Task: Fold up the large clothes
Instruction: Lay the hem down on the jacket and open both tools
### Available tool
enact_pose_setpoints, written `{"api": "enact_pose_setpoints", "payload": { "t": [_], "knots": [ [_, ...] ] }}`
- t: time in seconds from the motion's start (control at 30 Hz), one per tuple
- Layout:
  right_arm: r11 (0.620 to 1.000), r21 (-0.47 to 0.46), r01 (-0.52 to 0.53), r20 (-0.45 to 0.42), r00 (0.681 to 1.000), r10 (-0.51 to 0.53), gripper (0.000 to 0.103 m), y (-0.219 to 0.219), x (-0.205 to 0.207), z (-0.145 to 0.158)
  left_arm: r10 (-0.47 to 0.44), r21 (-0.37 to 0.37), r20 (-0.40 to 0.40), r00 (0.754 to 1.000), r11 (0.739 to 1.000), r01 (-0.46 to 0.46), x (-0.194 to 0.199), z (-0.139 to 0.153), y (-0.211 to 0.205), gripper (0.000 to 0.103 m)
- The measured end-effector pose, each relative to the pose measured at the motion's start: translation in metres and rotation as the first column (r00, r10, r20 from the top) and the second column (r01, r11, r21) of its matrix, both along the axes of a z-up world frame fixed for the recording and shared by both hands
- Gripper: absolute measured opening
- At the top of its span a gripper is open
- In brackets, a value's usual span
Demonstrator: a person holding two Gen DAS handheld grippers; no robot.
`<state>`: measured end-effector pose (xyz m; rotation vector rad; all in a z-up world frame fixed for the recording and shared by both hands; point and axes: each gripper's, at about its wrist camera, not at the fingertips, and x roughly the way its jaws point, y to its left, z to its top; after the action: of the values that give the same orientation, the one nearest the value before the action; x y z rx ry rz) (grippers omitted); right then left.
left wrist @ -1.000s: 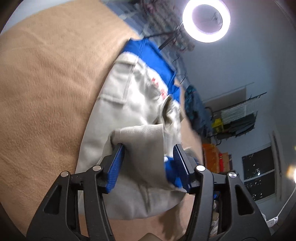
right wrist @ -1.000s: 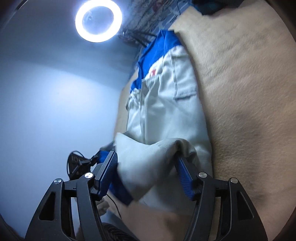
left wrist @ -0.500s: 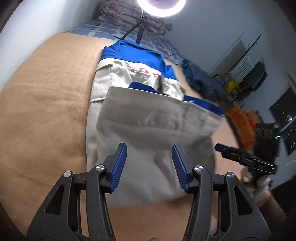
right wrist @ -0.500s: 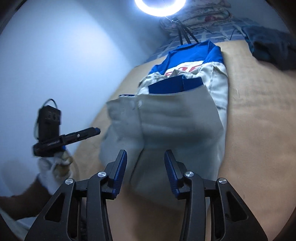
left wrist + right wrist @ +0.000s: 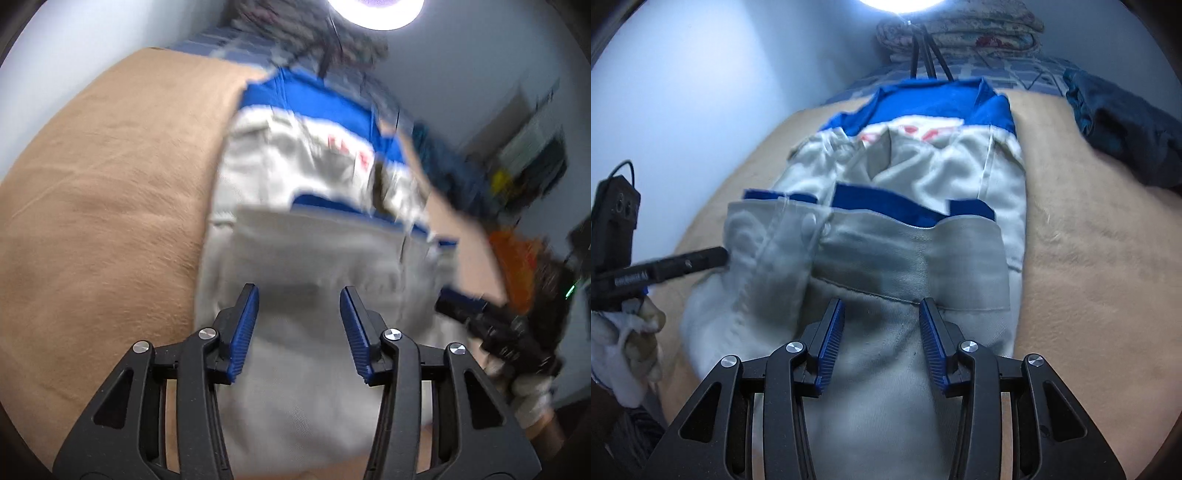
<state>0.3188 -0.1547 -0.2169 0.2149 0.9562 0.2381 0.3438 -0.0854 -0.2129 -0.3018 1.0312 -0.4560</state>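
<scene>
The tan blanket (image 5: 1100, 258) covered the bed, and the grey-and-blue work jacket (image 5: 916, 258) lay along it, its lower part folded up over the chest. Only the right wrist view showed the dark blue garment (image 5: 1123, 133) at the blanket's far right and the folded quilt (image 5: 960, 33) by the wall; only the left wrist view, heavily blurred, showed an orange object (image 5: 517, 258) past the bed's edge. Red lettering on the jacket's chest was too smeared to read. A second earlier both grippers had clamped bunched fabric; now the cloth lay released and flat. The left gripper (image 5: 299, 328) and right gripper (image 5: 876, 339) hung over the fold, jaws parted and empty after narrowing. A white-gloved hand (image 5: 624, 343) held the left one.
</scene>
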Motion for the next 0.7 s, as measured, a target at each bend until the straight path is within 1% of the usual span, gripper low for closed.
{"api": "enact_pose_setpoints", "payload": {
  "t": [0.07,0.1,0.13,0.2,0.27,0.37,0.5,0.6,0.67,0.7],
  "knots": [
    [0.999,0.052,0.007,0.048,0.999,-0.01,0.04,-0.005,-0.009,0.018,0.06,-0.08,-0.001,0.998,0.995,-0.06,-0.005,0.013,0.029,0.048],
    [0.998,0.066,0.002,0.065,0.998,-0.006,0.04,-0.006,-0.015,0.025,0.074,-0.102,-0.001,0.997,0.992,-0.074,-0.008,0.016,0.038,0.048],
    [0.997,0.073,-0.01,0.087,0.996,0.004,0.04,-0.004,-0.019,0.032,0.082,-0.114,0.001,0.997,0.99,-0.082,-0.012,0.02,0.047,0.048],
    [0.998,0.056,-0.028,0.115,0.993,0.021,0.04,0.004,-0.022,0.041,0.087,-0.112,0.007,0.996,0.99,-0.086,-0.019,0.021,0.057,0.048],
    [0.998,0.036,-0.053,0.132,0.99,0.048,0.04,0.015,-0.022,0.044,0.069,-0.095,0.002,0.998,0.993,-0.069,-0.025,0.018,0.057,0.048],
    [0.998,-0.007,-0.061,0.153,0.986,0.061,0.04,0.032,-0.017,0.044,0.038,-0.063,0.009,0.999,0.997,-0.037,-0.028,0.016,0.043,0.048],
    [0.997,0.006,-0.077,0.175,0.982,0.075,0.04,0.046,-0.006,0.045,-0.001,-0.014,0.055,0.998,1.0,0.002,-0.026,0.02,0.015,0.048],
    [0.995,-0.026,-0.092,0.174,0.98,0.095,0.04,0.061,0.006,0.045,-0.008,0.013,0.065,0.998,1.0,0.007,-0.013,0.019,-0.003,0.048],
    [0.996,-0.07,-0.06,0.16,0.985,0.07,0.04,0.063,0.018,0.043,0.0,0.047,0.062,0.998,0.999,-0.003,0.0,0.014,-0.015,0.048],
    [0.996,-0.078,-0.038,0.148,0.988,0.049,0.04,0.061,0.022,0.043,0.003,0.059,0.061,0.998,0.998,-0.007,0.005,0.012,-0.018,0.048]
  ]
}}
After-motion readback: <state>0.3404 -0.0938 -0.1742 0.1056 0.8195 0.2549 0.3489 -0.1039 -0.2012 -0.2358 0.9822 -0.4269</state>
